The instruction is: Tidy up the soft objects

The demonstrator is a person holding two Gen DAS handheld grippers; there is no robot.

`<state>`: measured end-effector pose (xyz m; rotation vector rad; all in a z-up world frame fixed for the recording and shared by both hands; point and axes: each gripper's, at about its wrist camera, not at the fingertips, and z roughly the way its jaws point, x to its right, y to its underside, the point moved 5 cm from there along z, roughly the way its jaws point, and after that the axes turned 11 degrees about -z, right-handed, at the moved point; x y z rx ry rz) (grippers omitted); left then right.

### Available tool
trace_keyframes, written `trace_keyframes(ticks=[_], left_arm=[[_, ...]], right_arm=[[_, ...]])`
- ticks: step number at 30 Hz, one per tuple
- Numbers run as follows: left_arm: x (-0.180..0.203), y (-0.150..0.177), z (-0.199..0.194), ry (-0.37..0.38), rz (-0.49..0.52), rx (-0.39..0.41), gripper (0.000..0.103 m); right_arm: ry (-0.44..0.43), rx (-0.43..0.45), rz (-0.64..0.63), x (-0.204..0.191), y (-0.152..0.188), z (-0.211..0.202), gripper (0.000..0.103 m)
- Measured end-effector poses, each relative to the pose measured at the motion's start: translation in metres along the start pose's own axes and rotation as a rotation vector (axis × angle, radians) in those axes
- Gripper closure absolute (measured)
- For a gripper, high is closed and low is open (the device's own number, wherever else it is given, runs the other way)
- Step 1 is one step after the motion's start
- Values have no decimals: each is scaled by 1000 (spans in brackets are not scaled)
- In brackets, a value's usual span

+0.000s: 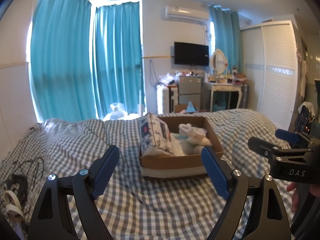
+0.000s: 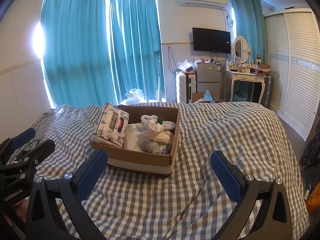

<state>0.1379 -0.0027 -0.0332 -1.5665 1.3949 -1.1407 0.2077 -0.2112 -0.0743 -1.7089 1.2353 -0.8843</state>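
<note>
A brown cardboard box sits on the checked bed. In it a floral tissue pack leans at the left, with a white wipes pack and several white soft items beside it. My left gripper is open and empty, above the bed just in front of the box. My right gripper is open and empty, in front of the box's near right corner. Each gripper shows at the edge of the other's view, the right one and the left one.
The grey-white checked bedspread lies rumpled around the box. Black cables and a dark item lie at the bed's left edge. Beyond the bed are teal curtains, a fridge, a dressing table and a white wardrobe.
</note>
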Motion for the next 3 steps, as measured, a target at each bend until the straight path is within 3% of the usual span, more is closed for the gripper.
trace_keyframes(ticks=[3], left_arm=[[0,0,1,-8,0,-3,17]], right_arm=[[-2,-2,1,1,1,0,0]])
